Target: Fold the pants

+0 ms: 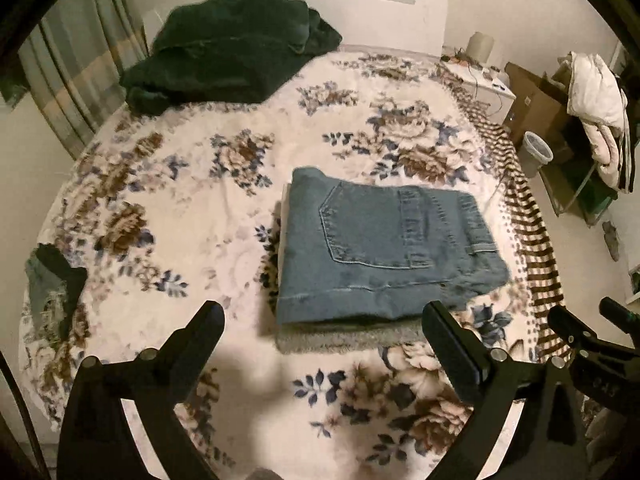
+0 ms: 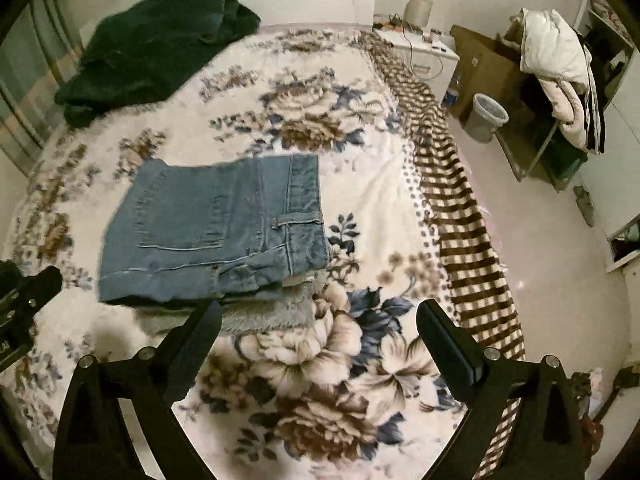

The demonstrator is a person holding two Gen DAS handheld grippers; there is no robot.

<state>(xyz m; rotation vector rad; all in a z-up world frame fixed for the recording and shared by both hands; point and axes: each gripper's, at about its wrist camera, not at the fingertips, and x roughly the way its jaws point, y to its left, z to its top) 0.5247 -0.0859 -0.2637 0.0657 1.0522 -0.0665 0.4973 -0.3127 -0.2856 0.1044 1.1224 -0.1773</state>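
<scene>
A pair of blue jeans [image 1: 384,248] lies folded into a compact rectangle on the floral bedspread [image 1: 192,208], back pocket up, on top of a grey fluffy folded item [image 1: 348,338]. My left gripper [image 1: 322,320] hangs above the near edge of the stack, open, nothing between its fingers. In the right wrist view the same jeans [image 2: 212,232] lie left of centre. My right gripper [image 2: 318,316] is open and empty above the bedspread [image 2: 320,380], just right of the stack's near corner. Each gripper shows at the edge of the other's view.
A dark green garment pile [image 1: 228,52] lies at the bed's far left. A dark and denim item [image 1: 52,280] sits at the bed's left edge. A checked blanket [image 2: 460,208] runs along the right side. Beyond are a waste bin [image 2: 486,116], cardboard box [image 2: 488,64] and a clothes-draped rack [image 2: 560,80].
</scene>
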